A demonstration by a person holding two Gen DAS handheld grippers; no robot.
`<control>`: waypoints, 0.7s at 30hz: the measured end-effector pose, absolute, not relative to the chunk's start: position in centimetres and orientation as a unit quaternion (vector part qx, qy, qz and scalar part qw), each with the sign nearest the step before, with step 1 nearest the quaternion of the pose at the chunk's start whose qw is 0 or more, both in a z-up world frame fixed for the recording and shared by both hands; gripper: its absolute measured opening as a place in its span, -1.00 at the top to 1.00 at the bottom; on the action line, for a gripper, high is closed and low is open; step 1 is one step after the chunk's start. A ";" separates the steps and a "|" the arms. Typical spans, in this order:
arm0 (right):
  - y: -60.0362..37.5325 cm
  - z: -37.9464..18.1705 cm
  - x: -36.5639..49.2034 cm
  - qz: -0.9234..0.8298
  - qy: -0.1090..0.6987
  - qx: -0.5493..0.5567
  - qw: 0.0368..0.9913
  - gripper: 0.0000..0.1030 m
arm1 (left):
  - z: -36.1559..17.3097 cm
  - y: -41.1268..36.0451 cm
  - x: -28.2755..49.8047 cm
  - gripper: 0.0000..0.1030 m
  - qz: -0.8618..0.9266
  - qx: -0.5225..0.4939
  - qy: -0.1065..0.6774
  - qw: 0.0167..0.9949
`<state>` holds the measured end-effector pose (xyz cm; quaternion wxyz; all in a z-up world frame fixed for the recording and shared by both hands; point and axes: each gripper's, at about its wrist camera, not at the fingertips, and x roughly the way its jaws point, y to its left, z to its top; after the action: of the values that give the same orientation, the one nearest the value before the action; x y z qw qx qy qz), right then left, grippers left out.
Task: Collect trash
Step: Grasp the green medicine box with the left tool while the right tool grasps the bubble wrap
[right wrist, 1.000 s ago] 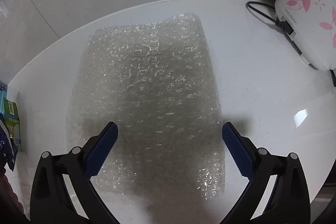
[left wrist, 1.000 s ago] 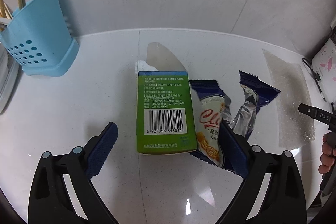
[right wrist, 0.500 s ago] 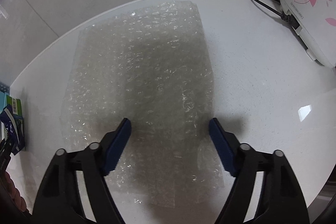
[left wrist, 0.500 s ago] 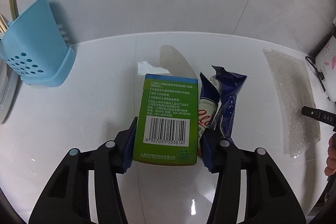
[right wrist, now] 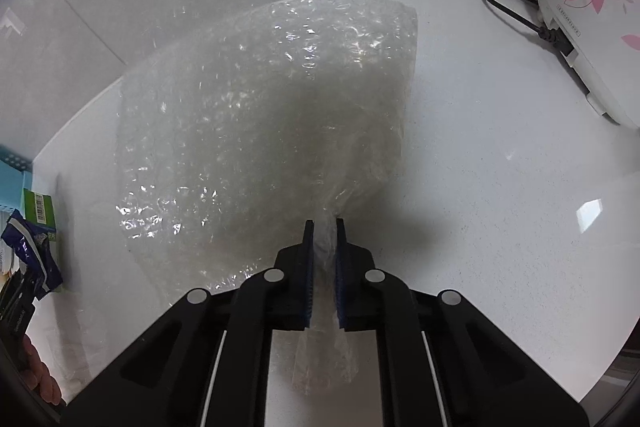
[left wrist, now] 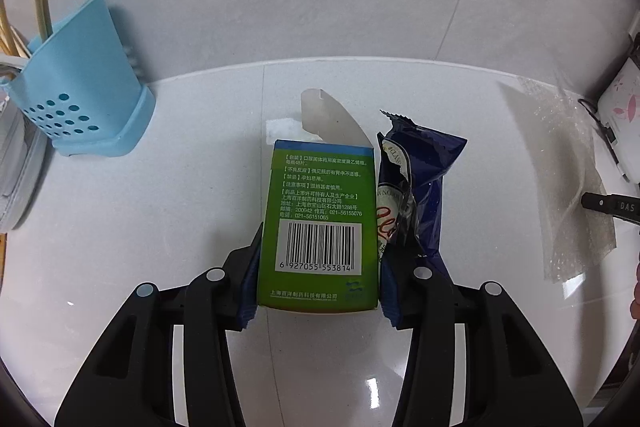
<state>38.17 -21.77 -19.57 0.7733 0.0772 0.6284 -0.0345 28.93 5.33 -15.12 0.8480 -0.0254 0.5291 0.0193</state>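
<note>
In the left wrist view a green carton with a barcode [left wrist: 320,195] lies on the white counter [left wrist: 160,227], its white end flap open at the far end. A dark blue snack wrapper [left wrist: 424,179] is pinched beside it. My left gripper [left wrist: 318,267] is closing, its blue pads pressing the carton's left side and the wrapper against its right side. In the right wrist view my right gripper [right wrist: 323,227] is shut on the near edge of a clear sheet of bubble wrap [right wrist: 260,115], which bunches up between the pads and lifts in a fold. The carton [right wrist: 38,205] shows at that view's left edge.
A light blue perforated utensil holder [left wrist: 80,99] stands at the back left against the grey wall. A white appliance with pink flowers [right wrist: 592,7] and its black cable [right wrist: 516,11] sit at the back right. A person's hand [right wrist: 40,379] shows at the lower left.
The left jaws closed onto the carton, pushing the blue wrapper against it, and lifted slightly. The right jaws closed fully on the bubble wrap, which crumpled and rose off the counter.
</note>
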 end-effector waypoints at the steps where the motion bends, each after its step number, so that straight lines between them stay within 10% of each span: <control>1: -21.8 -19.3 37.8 -0.034 0.626 0.080 0.775 0.85 | -14.9 5.2 28.7 0.10 0.019 -0.024 0.527 0.849; 21: -24.0 -13.2 30.5 0.010 0.577 0.078 0.813 0.85 | -11.0 3.6 23.7 0.10 0.013 -0.033 0.503 0.864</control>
<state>30.47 -23.95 -13.22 0.8126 0.0776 0.5775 0.0100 23.67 3.55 -11.03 0.8638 -0.0329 0.5026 0.0126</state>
